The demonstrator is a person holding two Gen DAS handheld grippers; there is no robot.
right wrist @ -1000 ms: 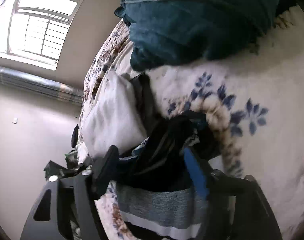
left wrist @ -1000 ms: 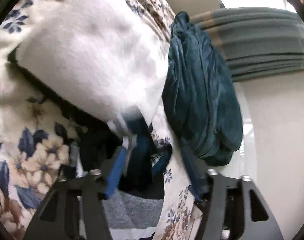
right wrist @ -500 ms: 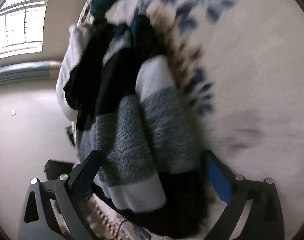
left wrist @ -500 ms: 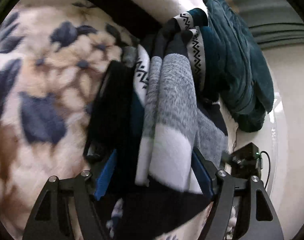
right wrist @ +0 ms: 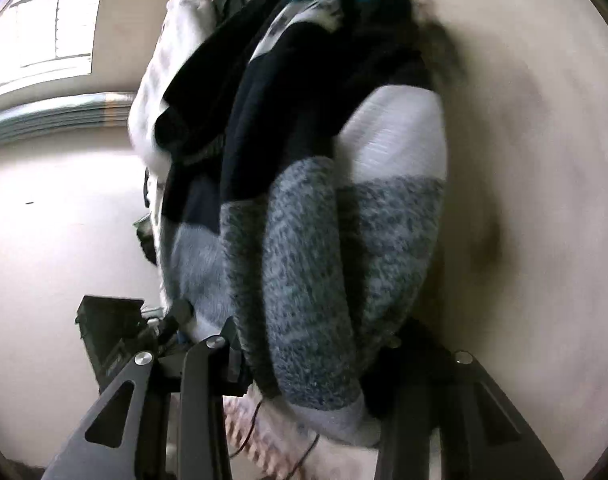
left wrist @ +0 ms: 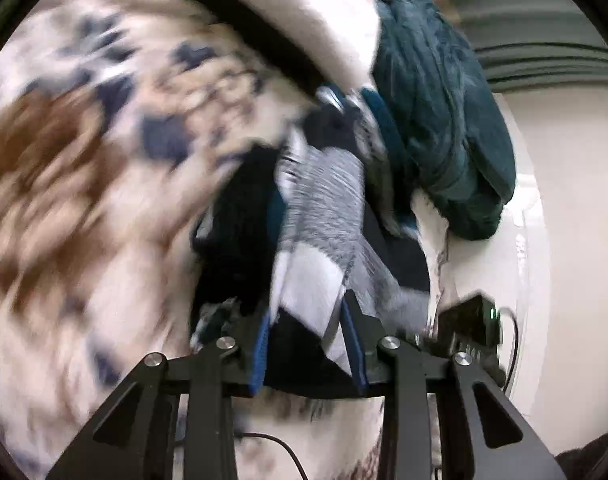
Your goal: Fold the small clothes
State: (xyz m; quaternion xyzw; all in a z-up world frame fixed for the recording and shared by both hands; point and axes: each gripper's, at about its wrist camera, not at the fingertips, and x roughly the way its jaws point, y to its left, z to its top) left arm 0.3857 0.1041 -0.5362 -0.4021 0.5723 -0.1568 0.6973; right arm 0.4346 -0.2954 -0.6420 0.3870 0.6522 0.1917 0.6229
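Observation:
A small knit sweater (left wrist: 324, 208) with grey, white and dark navy bands lies stretched over a floral blanket (left wrist: 84, 200). My left gripper (left wrist: 308, 344) is shut on its dark and white hem. In the right wrist view the same sweater (right wrist: 304, 248) fills the middle, and my right gripper (right wrist: 308, 360) is shut on its grey part; the fingertips are buried in the knit. The far end of the sweater reaches toward a white folded garment (left wrist: 304, 12). Both views are blurred by motion.
A teal garment (left wrist: 444, 120) is heaped at the back right beside the white one. A black device with a cable (left wrist: 472, 328) sits by the blanket's edge, also in the right wrist view (right wrist: 108, 336). A window (right wrist: 44, 28) and pale wall are behind.
Both grippers have closed on the sweater and pulled back toward me, drawing it out lengthwise away from the white and teal garments.

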